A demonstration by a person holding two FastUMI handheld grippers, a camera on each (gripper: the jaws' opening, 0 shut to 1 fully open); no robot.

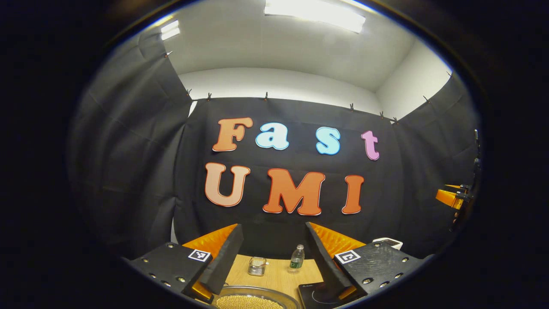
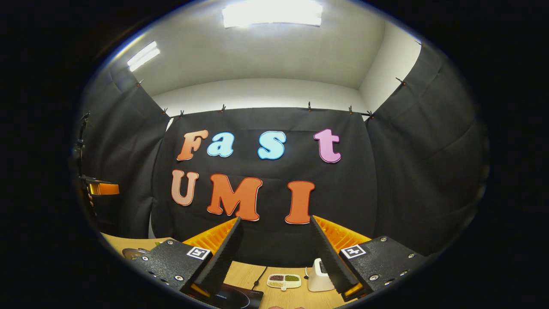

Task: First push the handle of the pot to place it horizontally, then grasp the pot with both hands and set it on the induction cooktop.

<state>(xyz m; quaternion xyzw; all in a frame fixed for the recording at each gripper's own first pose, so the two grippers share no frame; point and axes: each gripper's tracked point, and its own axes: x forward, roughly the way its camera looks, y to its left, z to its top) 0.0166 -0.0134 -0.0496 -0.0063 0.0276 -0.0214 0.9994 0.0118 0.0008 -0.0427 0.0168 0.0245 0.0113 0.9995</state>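
Left gripper view, my left hand-held gripper wide open, empty, above round steel pot of yellow grains on wooden desk, black induction cooktop beside it, right hand-held gripper likewise open, empty.

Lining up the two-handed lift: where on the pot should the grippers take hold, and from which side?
Take the pot by its round rim, one gripper on each opposite side, coming down from above. It is open and full of small yellowish grains, so keep it level. Its handle is out of sight, so check it first.
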